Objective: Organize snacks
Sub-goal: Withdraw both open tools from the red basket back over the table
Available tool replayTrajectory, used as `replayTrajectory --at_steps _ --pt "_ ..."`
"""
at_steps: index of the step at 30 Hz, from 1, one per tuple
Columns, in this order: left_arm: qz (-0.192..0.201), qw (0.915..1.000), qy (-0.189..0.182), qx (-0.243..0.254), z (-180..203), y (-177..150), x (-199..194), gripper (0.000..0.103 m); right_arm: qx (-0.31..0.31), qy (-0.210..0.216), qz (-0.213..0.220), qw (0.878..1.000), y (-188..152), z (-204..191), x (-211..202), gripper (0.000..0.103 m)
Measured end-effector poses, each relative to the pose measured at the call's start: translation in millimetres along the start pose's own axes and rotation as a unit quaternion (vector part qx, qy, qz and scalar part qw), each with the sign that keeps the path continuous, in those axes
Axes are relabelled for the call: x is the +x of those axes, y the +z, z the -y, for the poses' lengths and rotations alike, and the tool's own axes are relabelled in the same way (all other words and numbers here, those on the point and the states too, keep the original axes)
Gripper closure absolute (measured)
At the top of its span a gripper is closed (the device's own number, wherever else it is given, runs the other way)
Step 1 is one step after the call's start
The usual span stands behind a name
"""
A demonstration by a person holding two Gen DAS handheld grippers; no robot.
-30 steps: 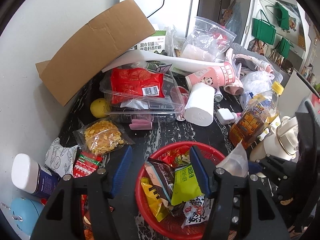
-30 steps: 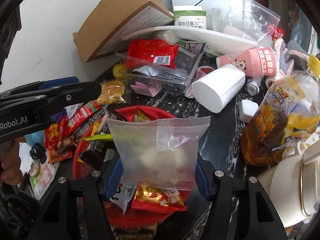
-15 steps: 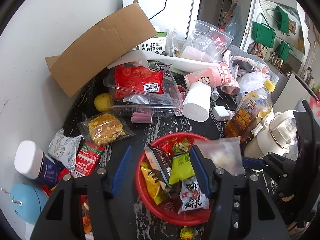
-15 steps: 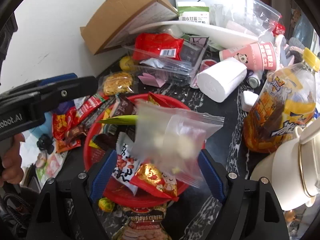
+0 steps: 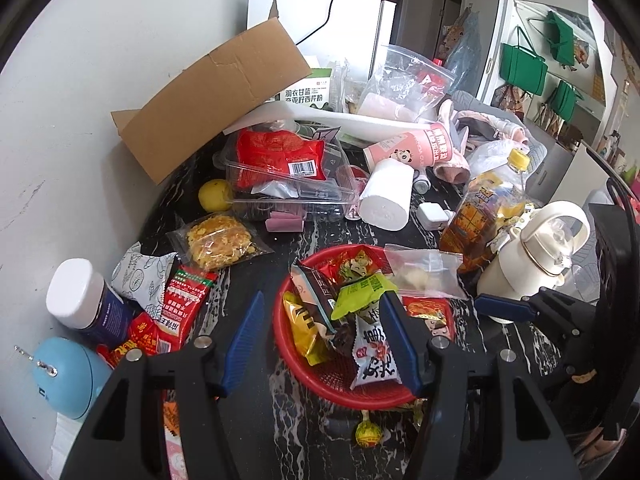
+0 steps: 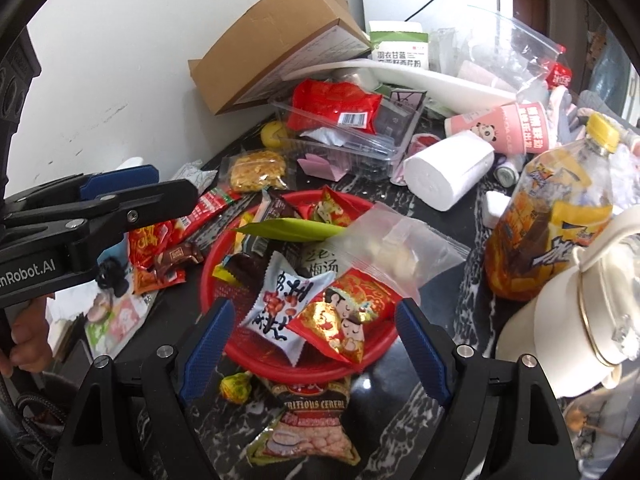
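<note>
A red basket (image 5: pixel 308 376) (image 6: pixel 216 280) on the dark marble counter holds several snack packets. A clear zip bag (image 5: pixel 428 276) (image 6: pixel 396 252) with pale pieces lies on the basket's right rim, free of both grippers. My right gripper (image 6: pixel 316 344) is open and empty, just in front of the basket. My left gripper (image 5: pixel 320 340) is open and empty above the basket's left half. Loose snacks lie left of the basket: a yellow crisp bag (image 5: pixel 220 240) and red sachets (image 5: pixel 180 304). A cereal packet (image 6: pixel 308 420) and a wrapped candy (image 6: pixel 236 388) lie in front of the basket.
A juice bottle (image 5: pixel 484 216) and a cream kettle (image 5: pixel 536 252) stand right of the basket. A toilet roll (image 5: pixel 388 196), a clear tray (image 5: pixel 288 176) with a red packet, a lemon (image 5: pixel 214 196), a cardboard box (image 5: pixel 212 96) and a white-capped jar (image 5: pixel 80 300) crowd the counter.
My right gripper opened and let go of the clear zip bag, which dropped onto the basket's right rim. Both grippers pulled back from the basket.
</note>
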State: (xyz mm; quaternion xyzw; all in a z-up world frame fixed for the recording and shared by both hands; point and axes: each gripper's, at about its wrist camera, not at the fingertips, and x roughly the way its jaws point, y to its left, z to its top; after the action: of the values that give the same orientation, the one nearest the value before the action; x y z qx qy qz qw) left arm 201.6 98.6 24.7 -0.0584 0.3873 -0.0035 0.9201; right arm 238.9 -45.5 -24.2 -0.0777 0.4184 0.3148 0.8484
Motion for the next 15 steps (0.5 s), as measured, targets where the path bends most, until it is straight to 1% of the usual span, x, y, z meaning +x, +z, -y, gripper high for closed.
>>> replayTrajectory --at_steps 8,15 --pt "0.024 0.9996 -0.003 0.011 10.9 -5.5 -35.1 0.044 0.007 -0.021 0.034 0.999 -4.6 -3.7 -38.6 0.02" --pt "0.047 0.9987 -0.009 0.017 20.1 -10.5 -69.0 0.044 0.004 -0.033 0.067 0.997 -10.2 -14.8 -77.4 0.02"
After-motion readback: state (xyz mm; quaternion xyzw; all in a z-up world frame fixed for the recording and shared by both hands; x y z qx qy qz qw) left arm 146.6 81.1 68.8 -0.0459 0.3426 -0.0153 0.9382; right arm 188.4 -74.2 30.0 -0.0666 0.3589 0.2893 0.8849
